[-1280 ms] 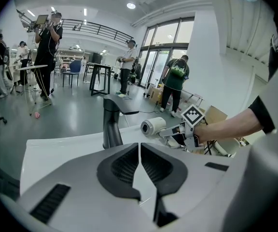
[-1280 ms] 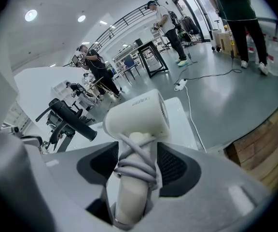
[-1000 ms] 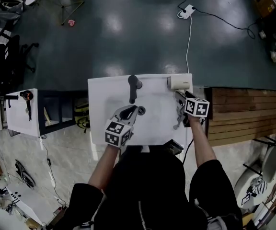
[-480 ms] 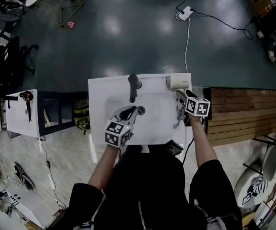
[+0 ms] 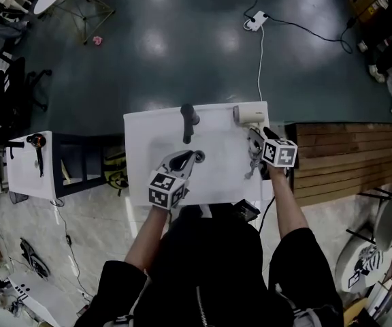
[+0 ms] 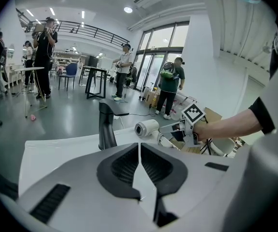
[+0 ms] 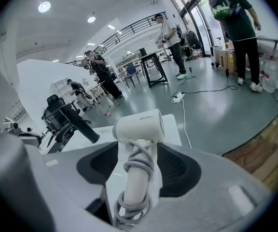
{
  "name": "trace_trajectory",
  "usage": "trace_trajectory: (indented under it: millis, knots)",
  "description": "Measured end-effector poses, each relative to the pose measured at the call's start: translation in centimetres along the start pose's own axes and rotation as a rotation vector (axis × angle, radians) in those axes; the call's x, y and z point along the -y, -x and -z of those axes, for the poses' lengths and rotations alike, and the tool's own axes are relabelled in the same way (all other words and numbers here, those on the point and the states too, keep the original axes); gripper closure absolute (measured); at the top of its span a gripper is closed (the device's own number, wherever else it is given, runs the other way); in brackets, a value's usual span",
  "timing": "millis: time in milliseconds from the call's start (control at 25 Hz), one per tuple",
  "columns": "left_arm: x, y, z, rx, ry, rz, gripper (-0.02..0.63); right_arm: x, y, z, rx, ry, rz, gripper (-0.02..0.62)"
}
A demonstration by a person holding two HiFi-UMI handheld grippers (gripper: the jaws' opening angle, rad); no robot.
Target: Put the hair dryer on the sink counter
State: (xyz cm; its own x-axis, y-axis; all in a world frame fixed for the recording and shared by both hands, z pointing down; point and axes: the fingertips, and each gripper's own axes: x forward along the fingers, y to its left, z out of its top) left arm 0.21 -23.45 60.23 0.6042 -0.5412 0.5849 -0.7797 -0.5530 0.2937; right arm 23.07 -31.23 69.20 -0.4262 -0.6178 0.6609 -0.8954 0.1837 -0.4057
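A white hair dryer (image 5: pixel 250 116) lies at the far right corner of the white sink counter (image 5: pixel 148 148), its cord wound round the handle. In the right gripper view the hair dryer (image 7: pixel 138 129) points away from me, its handle between the jaws of my right gripper (image 7: pixel 139 151) with a small gap on each side, so the gripper is open. In the head view, my right gripper (image 5: pixel 253 138) sits just behind the dryer. My left gripper (image 5: pixel 194 157) rests shut and empty over the basin, and its own view (image 6: pixel 139 146) faces the black faucet (image 6: pixel 106 127).
The black faucet (image 5: pixel 188 121) stands at the counter's far edge. A wooden platform (image 5: pixel 346 159) adjoins the counter on the right. A black shelf and a white table with another dryer (image 5: pixel 38 145) are at the left. A power strip (image 5: pixel 253 20) and cable lie on the floor; people stand beyond.
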Motion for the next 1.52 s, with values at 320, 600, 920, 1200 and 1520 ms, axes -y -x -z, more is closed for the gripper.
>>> trace_trajectory:
  millis: [320, 600, 920, 1200, 1520]
  knots:
    - [0.5, 1.1, 0.2, 0.019, -0.013, 0.026, 0.589, -1.0, 1.9, 0.3, 0.026, 0.005, 0.009, 0.376]
    - [1.2, 2.0, 0.3, 0.032, -0.029, 0.054, 0.589, -2.1, 4.1, 0.3, 0.067, 0.027, 0.027, 0.42]
    - [2.1, 3.4, 0.9, 0.049, -0.055, 0.081, 0.589, -3.9, 6.7, 0.5, 0.138, 0.057, 0.056, 0.454]
    - [2.6, 4.7, 1.3, 0.065, -0.078, 0.104, 0.589, -5.7, 9.1, 0.3, 0.208, 0.086, 0.096, 0.491]
    - [3.2, 6.2, 1.7, 0.08, -0.102, 0.126, 0.589, -7.5, 12.5, -0.1, 0.308, 0.137, 0.135, 0.574]
